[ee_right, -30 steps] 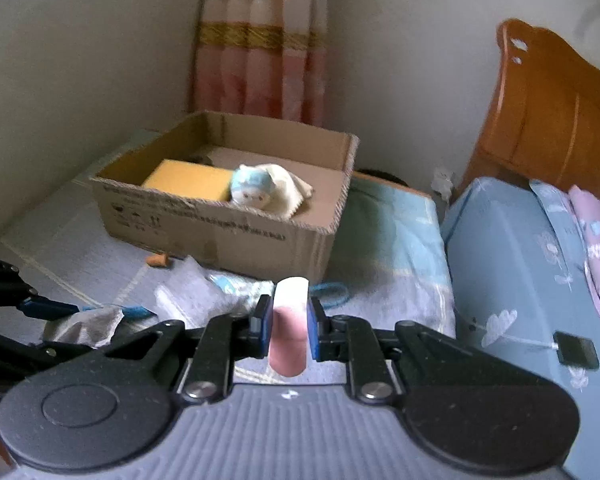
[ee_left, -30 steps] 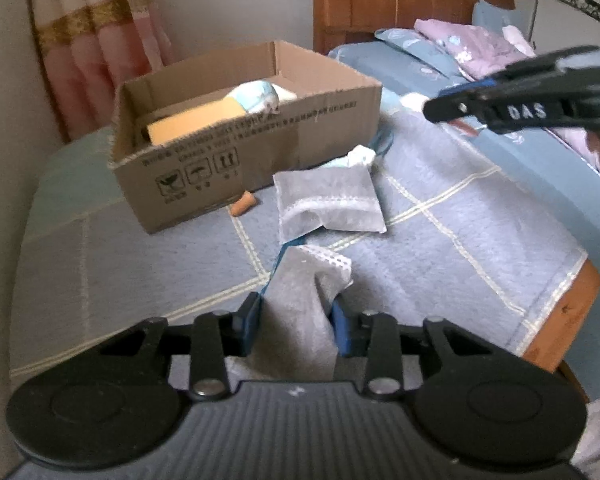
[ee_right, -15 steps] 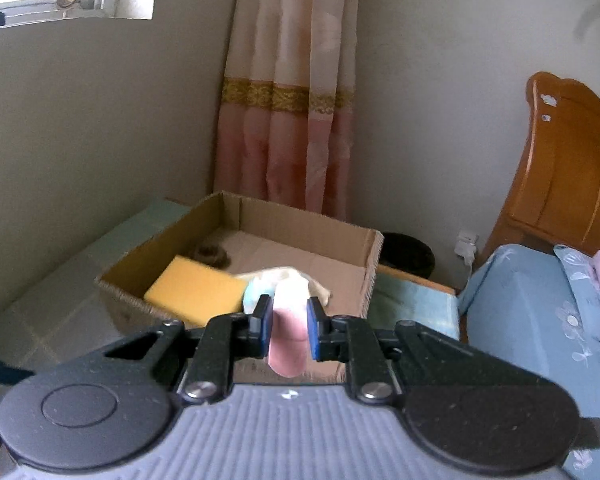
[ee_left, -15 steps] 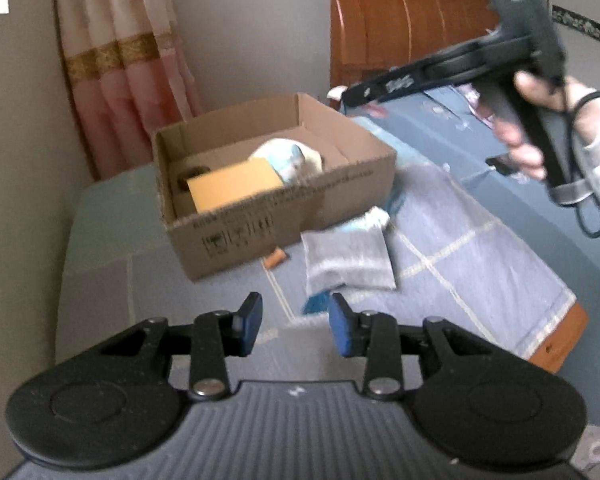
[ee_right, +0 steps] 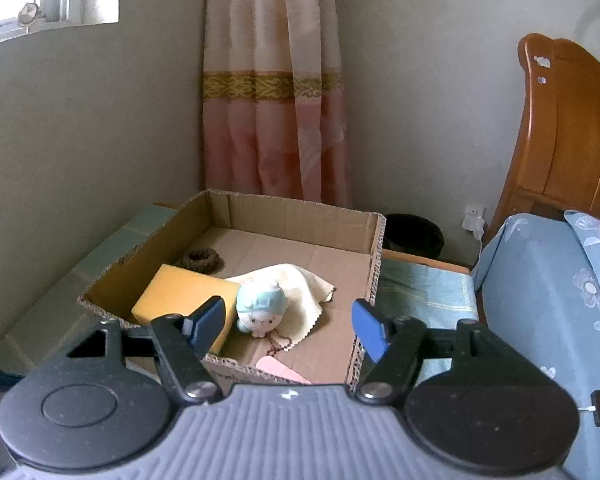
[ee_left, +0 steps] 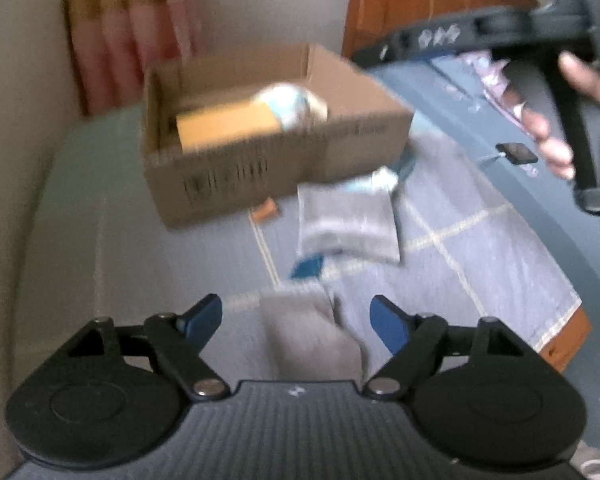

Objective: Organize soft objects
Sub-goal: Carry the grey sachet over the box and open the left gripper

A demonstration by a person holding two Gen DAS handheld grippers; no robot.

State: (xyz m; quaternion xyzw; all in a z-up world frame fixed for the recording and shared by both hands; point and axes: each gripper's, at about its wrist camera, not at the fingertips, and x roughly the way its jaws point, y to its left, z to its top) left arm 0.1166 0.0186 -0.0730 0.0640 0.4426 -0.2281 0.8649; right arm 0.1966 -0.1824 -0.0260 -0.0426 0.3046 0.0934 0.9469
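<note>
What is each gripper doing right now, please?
Left gripper: open, holding nothing; a grey cloth lies below its jaws.
Right gripper: open, empty, above the box; a pink item lies inside.

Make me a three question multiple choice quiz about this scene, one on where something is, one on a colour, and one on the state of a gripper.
1. Where does the small plush toy lie?
A. inside the cardboard box
B. on the blue pillow
C. on the floor by the curtain

2. What colour is the sponge beside the toy?
A. green
B. yellow-orange
C. white

3. How does the right hand-held gripper stand?
A. shut on the toy
B. shut on a cloth
C. open, holding nothing

Answers:
1. A, the toy rests on the box floor, on a cream cloth.
2. B, the block next to the toy is yellow-orange.
3. C, its two blue fingertips are spread wide above the box, with nothing between them; a pink item lies below at the box's near wall.
</note>
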